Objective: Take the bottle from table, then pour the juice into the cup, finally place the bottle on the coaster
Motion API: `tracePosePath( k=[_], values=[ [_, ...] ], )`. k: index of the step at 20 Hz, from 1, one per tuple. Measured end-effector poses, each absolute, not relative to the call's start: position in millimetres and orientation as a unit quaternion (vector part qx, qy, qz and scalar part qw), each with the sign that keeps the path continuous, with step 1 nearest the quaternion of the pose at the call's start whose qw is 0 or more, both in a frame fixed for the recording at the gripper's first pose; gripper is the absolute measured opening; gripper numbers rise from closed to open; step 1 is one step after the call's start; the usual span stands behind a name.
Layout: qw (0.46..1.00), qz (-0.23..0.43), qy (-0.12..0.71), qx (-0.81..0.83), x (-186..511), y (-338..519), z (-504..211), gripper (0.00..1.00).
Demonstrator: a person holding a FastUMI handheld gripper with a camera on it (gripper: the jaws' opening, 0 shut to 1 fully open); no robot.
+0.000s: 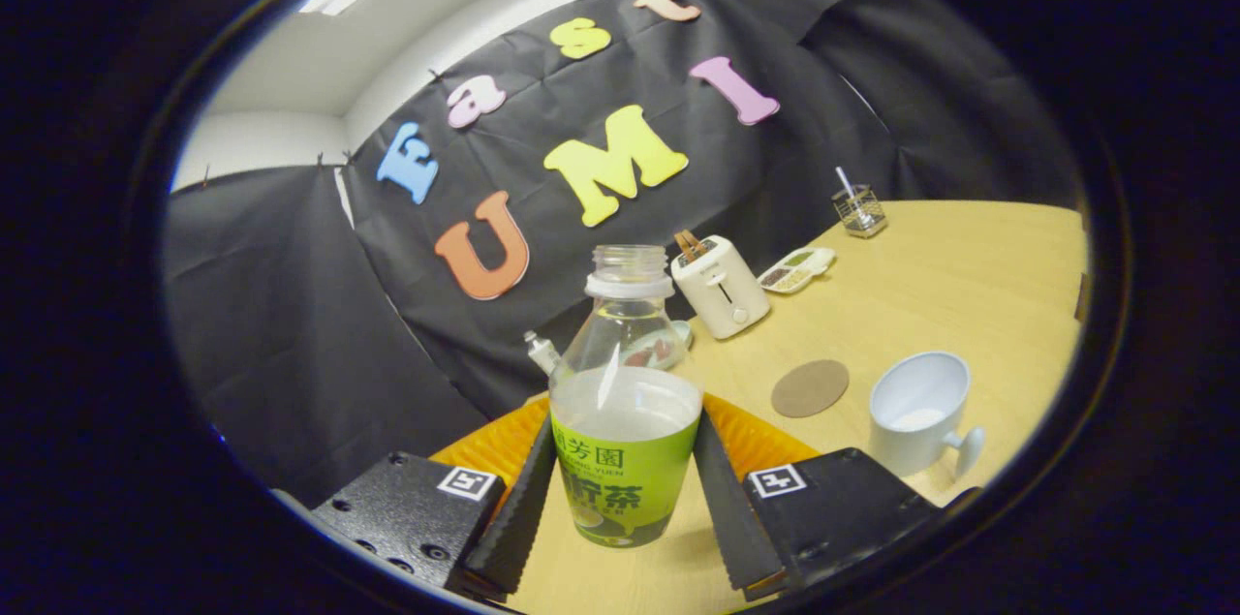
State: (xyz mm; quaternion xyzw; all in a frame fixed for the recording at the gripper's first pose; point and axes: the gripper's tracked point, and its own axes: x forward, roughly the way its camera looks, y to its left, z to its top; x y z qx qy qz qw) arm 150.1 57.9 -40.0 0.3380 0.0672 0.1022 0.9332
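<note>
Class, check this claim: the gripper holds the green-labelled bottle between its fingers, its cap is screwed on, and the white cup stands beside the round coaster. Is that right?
One detail is wrong. The gripper view shows the bottle uncapped, its mouth open. The rest stands: the gripper holds it between both fingers, and the white cup stands beside the round coaster.

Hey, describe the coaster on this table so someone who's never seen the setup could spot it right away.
Start at the wooden table in front of the black cloth wall. The claw is shut on the green-labelled bottle; just beyond it, between the white toaster and the white cup, lies the coaster. It is the only flat, round, brown disc there.
</note>
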Motion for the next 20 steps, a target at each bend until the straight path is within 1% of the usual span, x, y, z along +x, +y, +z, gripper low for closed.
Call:
tracePosePath(
  k=[7,12,20],
  values=[
    [0.882,0.107,0.052,0.456,151.0,57.5,-21.6,0.80],
    [0.824,0.136,0.041,0.549,148.0,66.6,-4.4,0.79],
    [0.738,0.149,0.022,0.658,149.5,57.5,3.1,0.79]
  ],
)
